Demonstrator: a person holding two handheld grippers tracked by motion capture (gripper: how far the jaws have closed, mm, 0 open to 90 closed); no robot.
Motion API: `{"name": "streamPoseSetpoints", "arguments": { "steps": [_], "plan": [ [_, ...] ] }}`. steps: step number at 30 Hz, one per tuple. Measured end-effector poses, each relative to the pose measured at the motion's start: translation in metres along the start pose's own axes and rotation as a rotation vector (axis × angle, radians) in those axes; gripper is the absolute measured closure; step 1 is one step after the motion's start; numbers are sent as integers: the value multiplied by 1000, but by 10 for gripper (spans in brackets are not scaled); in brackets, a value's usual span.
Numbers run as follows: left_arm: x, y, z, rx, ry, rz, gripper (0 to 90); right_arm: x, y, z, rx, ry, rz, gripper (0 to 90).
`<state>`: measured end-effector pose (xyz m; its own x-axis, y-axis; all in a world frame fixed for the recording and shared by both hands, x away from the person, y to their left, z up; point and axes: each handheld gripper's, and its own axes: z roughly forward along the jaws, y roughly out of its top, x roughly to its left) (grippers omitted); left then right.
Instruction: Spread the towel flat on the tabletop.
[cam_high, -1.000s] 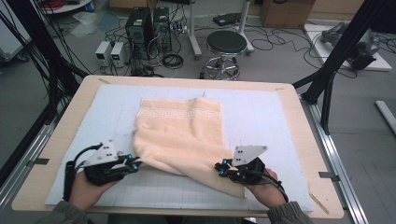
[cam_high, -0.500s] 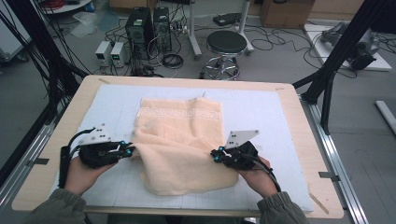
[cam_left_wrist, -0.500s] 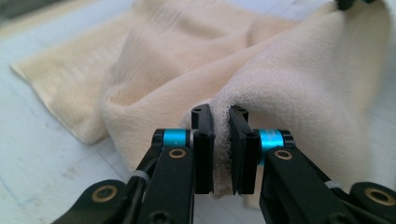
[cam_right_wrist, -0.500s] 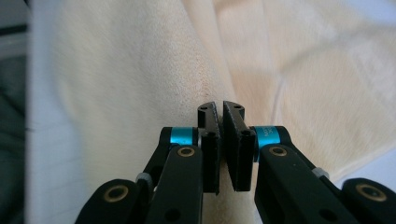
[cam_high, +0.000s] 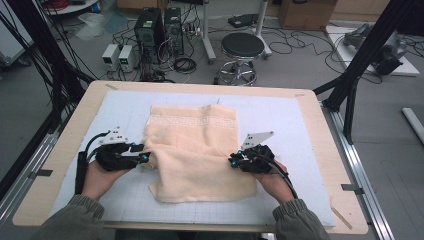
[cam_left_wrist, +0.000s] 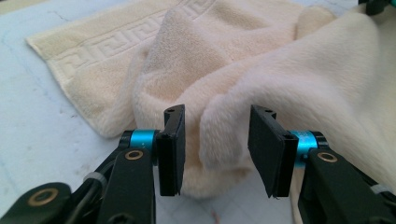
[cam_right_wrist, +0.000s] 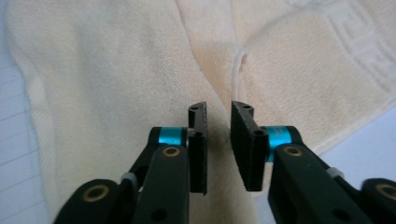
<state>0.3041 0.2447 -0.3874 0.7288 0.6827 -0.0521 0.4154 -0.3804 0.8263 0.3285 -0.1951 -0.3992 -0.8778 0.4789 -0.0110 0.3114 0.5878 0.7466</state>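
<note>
Step in hand: release after a fold of the towel (cam_high: 197, 150). The jaws of the left tongs (cam_left_wrist: 215, 149) have just been opening; a plush fold sits between the pads, which stand clear of it, so the grip is judged released. The jaws of the right tongs (cam_right_wrist: 218, 144) have likewise just been opening to a narrow gap; they hang above the cloth w/ nothing pinched, also released.

Next move, as judged: both tongs are to be drawn back clear of the pile w/o dragging it, then the bulged left edge is to be flattened or regripped.

Towel: cream terry, key-pattern band at the far edge, folded roughly in half, lying mid-desk on the gridded mat (cam_high: 300, 125), between both tongs. Near layer lies askew; left side is puffed up.
</note>
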Motion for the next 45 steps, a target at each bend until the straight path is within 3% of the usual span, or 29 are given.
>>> {"name": "streamPoseSetpoints", "arguments": {
  "steps": [5, 8, 10, 14, 18, 21, 23, 25, 28, 30, 33, 37, 40, 45],
  "plan": [
    [-14, -17, -21, -24, -40, 18, 567, 13, -6, -29, -91, 2, -23, 705],
    [-26, -24, -18, -18, -93, 39, 582, 22, -13, -38, -122, 36, -52, 676],
    [-33, -27, -8, 6, -127, 60, 588, 27, -19, -34, -109, 57, -73, 647],
    [-46, -32, 18, 70, -190, 107, 562, 34, -28, -15, -28, 103, -97, 587],
    [-54, -33, 37, 128, -237, 132, 557, 38, -36, 5, 31, 117, -106, 565],
    [-59, -32, 46, 162, -247, 173, 580, 39, -38, 12, 48, 101, -112, 631],
    [-65, -33, 48, 146, -209, 208, 613, 38, -38, 12, 49, 85, -121, 687],
    [-67, -33, 48, 147, -194, 215, 654, 38, -38, 13, 48, 68, -122, 757],
    [-74, -32, 47, 149, -183, 240, 807, 40, -37, 13, 51, 47, -135, 815],
    [-77, -31, 45, 164, -160, 258, 850, 41, -36, 12, 54, 43, -145, 847],
    [-78, -29, 34, 142, -173, 235, 859, 41, -35, 6, 47, 79, -121, 859],
    [-82, -28, -1, 77, -168, 215, 860, 50, -33, -7, 14, 120, -126, 859],
    [-88, -27, -32, 36, -154, 218, 860, 63, -31, -21, -19, 142, -133, 859],
    [-106, -28, -72, 9, -161, 233, 861, 93, -23, -38, -46, 185, -178, 859]
  ]
}}
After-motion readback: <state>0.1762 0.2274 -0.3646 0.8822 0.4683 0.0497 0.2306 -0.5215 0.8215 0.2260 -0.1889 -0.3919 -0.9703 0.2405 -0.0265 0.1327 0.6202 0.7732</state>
